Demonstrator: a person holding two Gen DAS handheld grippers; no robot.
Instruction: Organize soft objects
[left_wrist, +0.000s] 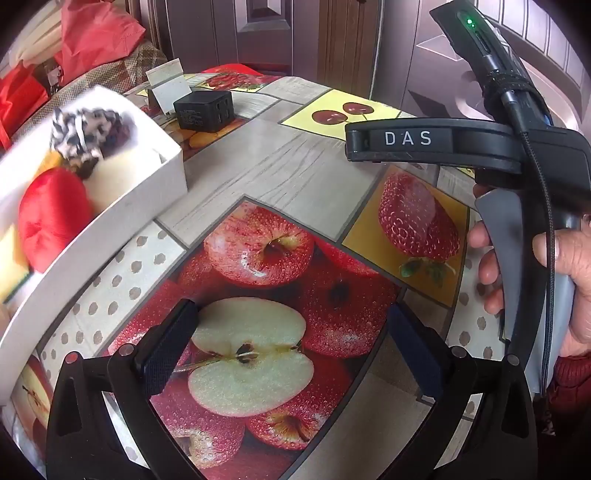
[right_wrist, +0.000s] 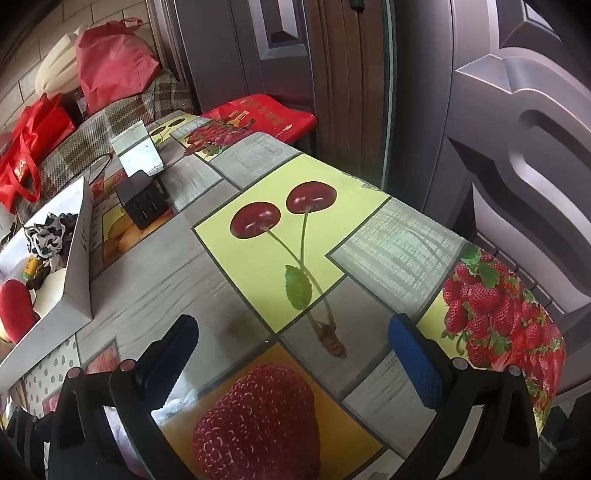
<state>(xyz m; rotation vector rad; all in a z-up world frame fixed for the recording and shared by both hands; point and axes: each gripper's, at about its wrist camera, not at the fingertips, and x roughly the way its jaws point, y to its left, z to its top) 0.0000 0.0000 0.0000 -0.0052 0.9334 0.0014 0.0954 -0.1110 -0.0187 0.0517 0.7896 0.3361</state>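
A: One table (left_wrist: 280, 162) fills both views, under a cloth printed with apples, cherries and strawberries. What sits on it?

B: A white box (left_wrist: 122, 218) at the left edge, the biggest thing there. In the right wrist view the same box (right_wrist: 79, 288) lies left of the cherry print.

A: And the soft things?

B: All inside the box. A red plush (left_wrist: 51, 221) lies near the front, touching a cream plush (left_wrist: 118, 181) beside it on the right. Farther back rests a black-and-white scrunchie (left_wrist: 79, 138), with a dark scrunchie (left_wrist: 122, 129) just beside it on the right. A yellow sponge (left_wrist: 11, 258) shows at the left edge, partly cut off.

A: Anything else on the table?

B: A black charger (left_wrist: 205, 110) at the far side, right of the box, and a small white card (left_wrist: 170, 88) standing just behind it.

A: The claws?

B: The left gripper (left_wrist: 291, 345) hovers over the halved apple print, jaws wide, nothing between them. The right gripper (right_wrist: 293, 350) is above the strawberry and cherry panels, also wide and empty. In the left wrist view its black body marked DAS shows at the right, with the right hand (left_wrist: 569, 266) around the handle.

A: How far are they from the box?

B: Both stand apart from it, to its right.
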